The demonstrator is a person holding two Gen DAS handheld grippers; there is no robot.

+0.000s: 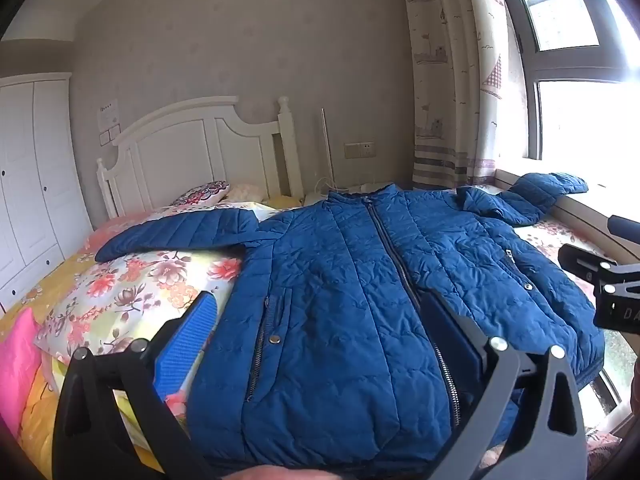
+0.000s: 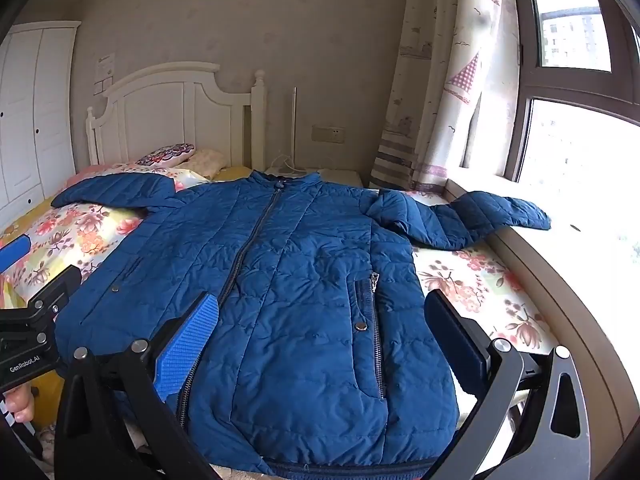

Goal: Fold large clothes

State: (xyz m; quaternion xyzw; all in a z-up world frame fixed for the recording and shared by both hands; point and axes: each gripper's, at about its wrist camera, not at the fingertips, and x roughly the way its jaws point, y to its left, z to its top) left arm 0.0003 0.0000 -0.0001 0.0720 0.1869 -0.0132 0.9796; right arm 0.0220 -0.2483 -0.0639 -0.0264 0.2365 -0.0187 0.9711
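A blue quilted jacket is lying front-up and zipped on the floral bedspread, collar toward the white headboard, both sleeves spread outward. One sleeve is reaching onto the window ledge; the other is resting across the bedspread. Snap buttons and zipped pockets are showing on each front panel.

The left gripper is hovering over the jacket's hem end, its fingers spread wide apart and gripping nothing; one blue ribbed pad is sitting over the jacket's edge. The right gripper is likewise hanging above the lower front with its fingers wide apart and holding nothing.

In the right wrist view, the left tool's body is showing white lettering reading "GenRobot.AI". In the left wrist view, the right tool is showing only the letters "DA" at the frame edge.

A patterned curtain is hanging beside the window, and a white wardrobe is standing past the bed.
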